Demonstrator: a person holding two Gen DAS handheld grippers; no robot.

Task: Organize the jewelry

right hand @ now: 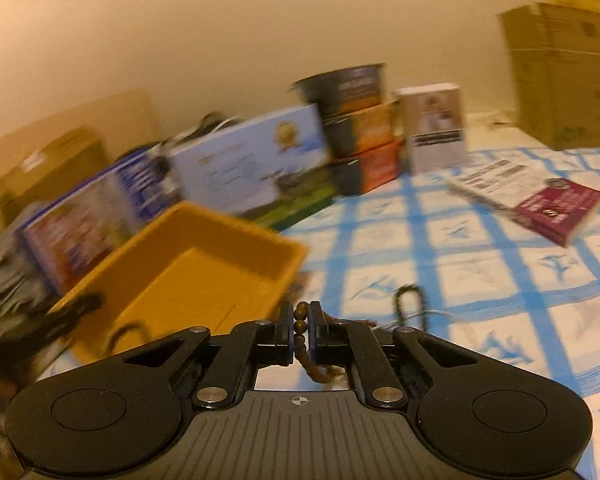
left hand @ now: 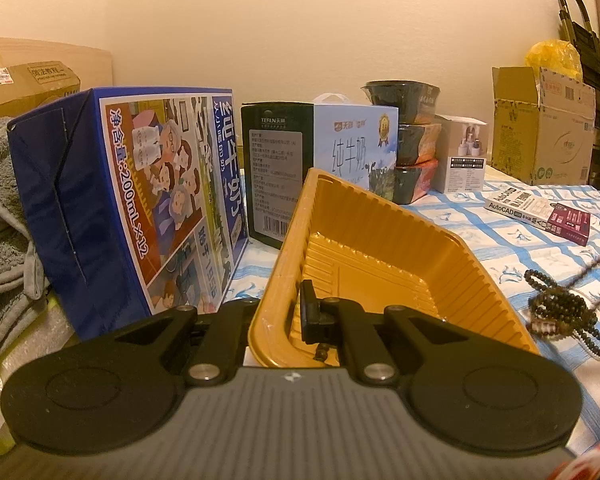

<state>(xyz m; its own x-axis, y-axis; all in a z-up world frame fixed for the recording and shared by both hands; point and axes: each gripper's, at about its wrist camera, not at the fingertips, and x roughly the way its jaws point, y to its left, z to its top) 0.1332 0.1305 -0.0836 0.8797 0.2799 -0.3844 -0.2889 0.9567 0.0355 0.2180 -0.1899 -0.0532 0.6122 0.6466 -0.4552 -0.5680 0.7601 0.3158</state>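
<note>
My left gripper (left hand: 278,316) is shut on the near left rim of a yellow plastic tray (left hand: 364,248) and holds it tilted up. A small bead end (left hand: 323,350) lies at the tray's near edge. My right gripper (right hand: 300,330) is shut on a string of brown wooden beads (right hand: 300,326); the strand hangs below the fingers. The tray shows to the left in the blurred right wrist view (right hand: 204,272). A dark bead necklace (left hand: 560,308) hangs in a bunch right of the tray, above the cloth; a loop of it shows in the right wrist view (right hand: 410,304).
A blue-checked cloth (left hand: 520,248) covers the table. Milk cartons (left hand: 140,200), a dark box (left hand: 276,168), stacked bowls (left hand: 412,144) and a white box (left hand: 464,156) stand behind the tray. A book (left hand: 540,210) lies at right. A cardboard box (left hand: 540,128) stands far right; grey towels (left hand: 4,240) at left.
</note>
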